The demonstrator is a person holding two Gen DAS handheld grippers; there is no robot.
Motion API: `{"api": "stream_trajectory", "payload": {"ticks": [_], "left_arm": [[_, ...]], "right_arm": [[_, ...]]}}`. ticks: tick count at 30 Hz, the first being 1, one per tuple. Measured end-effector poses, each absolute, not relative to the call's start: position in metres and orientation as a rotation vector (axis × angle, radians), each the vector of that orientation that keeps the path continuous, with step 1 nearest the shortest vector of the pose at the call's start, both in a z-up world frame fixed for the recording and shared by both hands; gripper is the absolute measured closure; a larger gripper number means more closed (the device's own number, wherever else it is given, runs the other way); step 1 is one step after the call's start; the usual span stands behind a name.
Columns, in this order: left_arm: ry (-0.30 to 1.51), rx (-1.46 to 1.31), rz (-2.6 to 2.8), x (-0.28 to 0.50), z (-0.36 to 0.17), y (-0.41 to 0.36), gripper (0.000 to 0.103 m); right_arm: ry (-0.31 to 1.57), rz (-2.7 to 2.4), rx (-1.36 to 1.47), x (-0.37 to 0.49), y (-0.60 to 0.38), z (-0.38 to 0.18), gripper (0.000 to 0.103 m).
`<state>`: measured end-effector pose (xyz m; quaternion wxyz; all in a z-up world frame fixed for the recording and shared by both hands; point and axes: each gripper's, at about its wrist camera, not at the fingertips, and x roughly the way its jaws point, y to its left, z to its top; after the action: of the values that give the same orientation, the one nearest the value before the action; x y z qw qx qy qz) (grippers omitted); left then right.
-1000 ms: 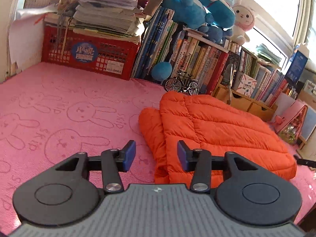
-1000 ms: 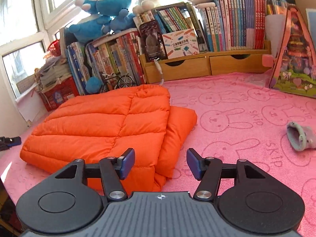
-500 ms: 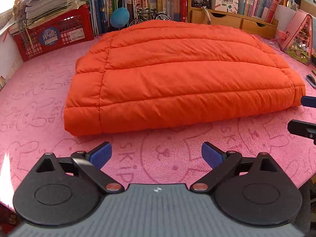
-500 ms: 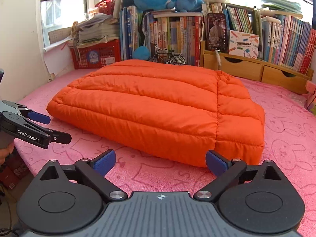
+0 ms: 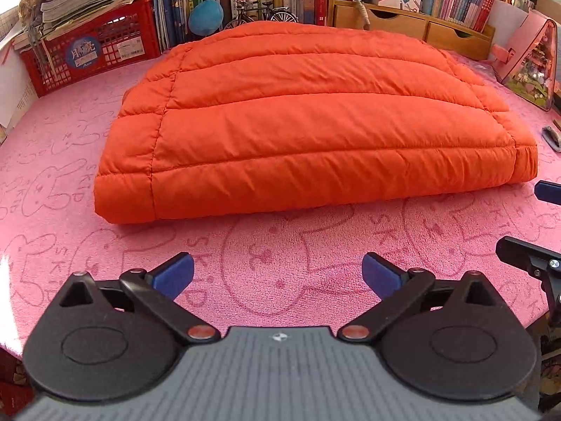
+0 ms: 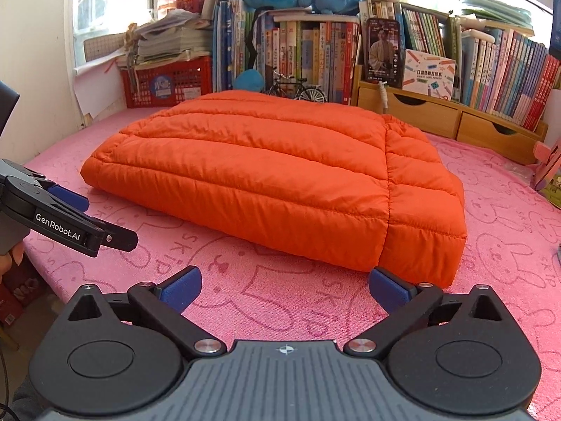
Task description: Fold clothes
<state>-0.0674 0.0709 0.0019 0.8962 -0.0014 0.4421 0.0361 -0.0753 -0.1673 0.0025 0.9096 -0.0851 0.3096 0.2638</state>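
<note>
We see the orange puffer jacket point(image 5: 308, 129) lying as a folded, squared bundle mid-desk point(image 5: 273, 266); our left gripper point(image 5: 277, 275) and right gripper point(image 6: 285, 289) hover near its near edge, jaws spread wide, holding nothing; folding looks done

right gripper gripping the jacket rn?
No, the right gripper is open over the pink cloth, short of the folded jacket, with nothing between its fingers.
</note>
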Motion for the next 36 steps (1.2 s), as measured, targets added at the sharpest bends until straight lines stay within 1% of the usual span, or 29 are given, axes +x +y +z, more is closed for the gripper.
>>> {"api": "stream_trajectory", "payload": {"ticks": [9,14,25,28,31,36], "left_arm": [[0.935,0.019,0.078,-0.057,0.006,0.071,0.000],[0.887,0.039,0.029,-0.056,0.010,0.078,0.000],[0.772,0.084,-0.073,-0.056,0.018,0.096,0.000],[0.733,0.105,-0.078,-0.058,0.017,0.109,0.000],[0.756,0.122,-0.039,-0.055,0.015,0.117,0.000],[0.772,0.113,-0.061,-0.055,0.017,0.131,0.000]], "right_arm": [[0.636,0.603,-0.186,-0.069,-0.170,0.010,0.000],[0.619,0.772,-0.199,-0.055,-0.179,0.018,0.000],[0.533,0.751,-0.329,-0.034,-0.211,0.019,0.000],[0.567,0.687,-0.326,-0.024,-0.226,0.014,0.000],[0.611,0.641,-0.282,-0.014,-0.242,0.007,0.000],[0.631,0.625,-0.267,-0.007,-0.258,0.003,0.000]]}}
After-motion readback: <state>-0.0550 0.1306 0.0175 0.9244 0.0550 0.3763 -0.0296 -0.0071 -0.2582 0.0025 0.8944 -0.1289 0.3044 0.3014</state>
